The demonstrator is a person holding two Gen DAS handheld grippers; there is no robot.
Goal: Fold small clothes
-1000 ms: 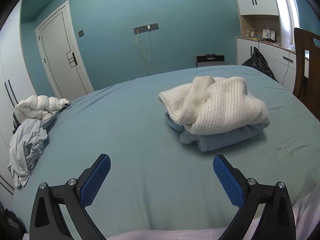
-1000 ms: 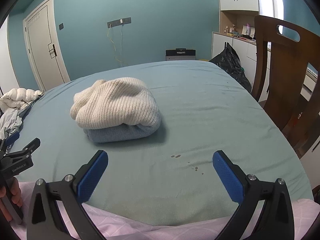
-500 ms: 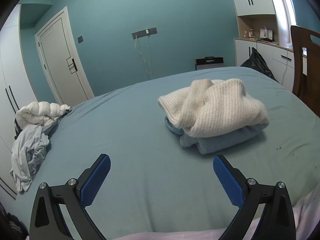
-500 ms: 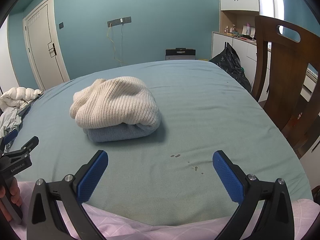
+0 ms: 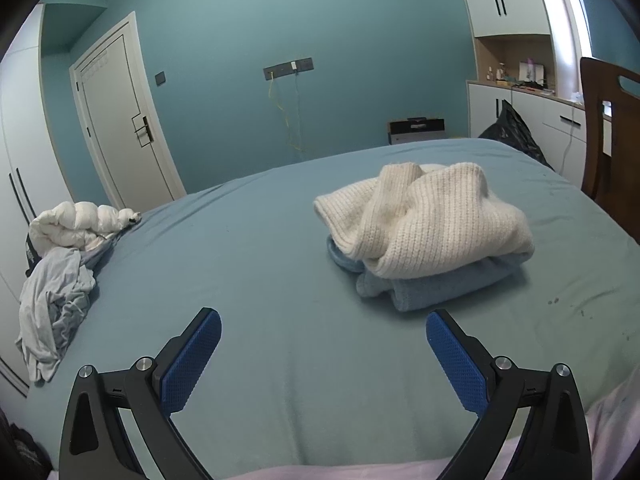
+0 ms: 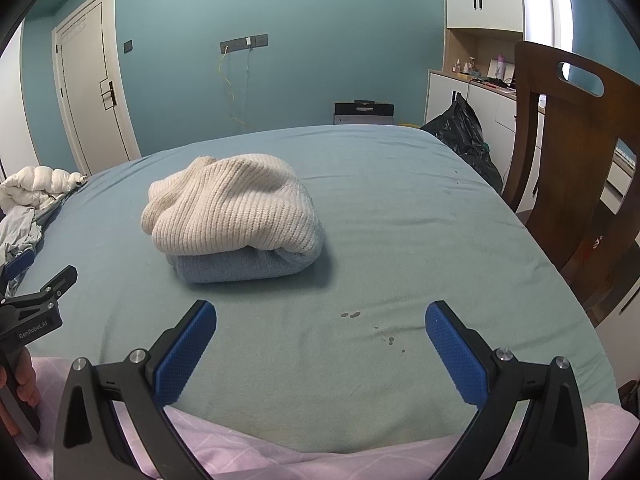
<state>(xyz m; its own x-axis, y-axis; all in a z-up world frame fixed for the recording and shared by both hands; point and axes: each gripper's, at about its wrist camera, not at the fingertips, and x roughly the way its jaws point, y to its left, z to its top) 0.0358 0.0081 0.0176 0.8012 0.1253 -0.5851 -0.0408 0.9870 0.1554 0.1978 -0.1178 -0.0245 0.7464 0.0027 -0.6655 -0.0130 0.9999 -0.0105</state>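
A folded cream knit sweater (image 5: 432, 220) (image 6: 232, 208) lies on top of a folded light blue garment (image 5: 436, 284) (image 6: 244, 266) in the middle of the teal bed (image 5: 248, 264) (image 6: 400, 220). My left gripper (image 5: 323, 354) is open over the bed's near edge, short of the stack and to its left, with nothing between its blue pads. My right gripper (image 6: 321, 346) is also open and empty, in front of the stack. A heap of unfolded pale grey clothes (image 5: 52, 300) (image 6: 18, 232) lies at the bed's left edge beside a white puffy jacket (image 5: 76, 224) (image 6: 36, 190).
A wooden chair (image 6: 580, 168) (image 5: 608, 128) stands close to the bed's right side, with a black bag (image 6: 464, 140) behind it. A pink cloth (image 6: 280, 460) covers the near edge. A hand (image 6: 18, 392) holds the left gripper's handle at the far left. Small dark spots (image 6: 352, 314) mark the sheet.
The left wrist view has turned slightly, so the clothes heap on the left shows more fully. Both grippers stay open; the stack has not moved.
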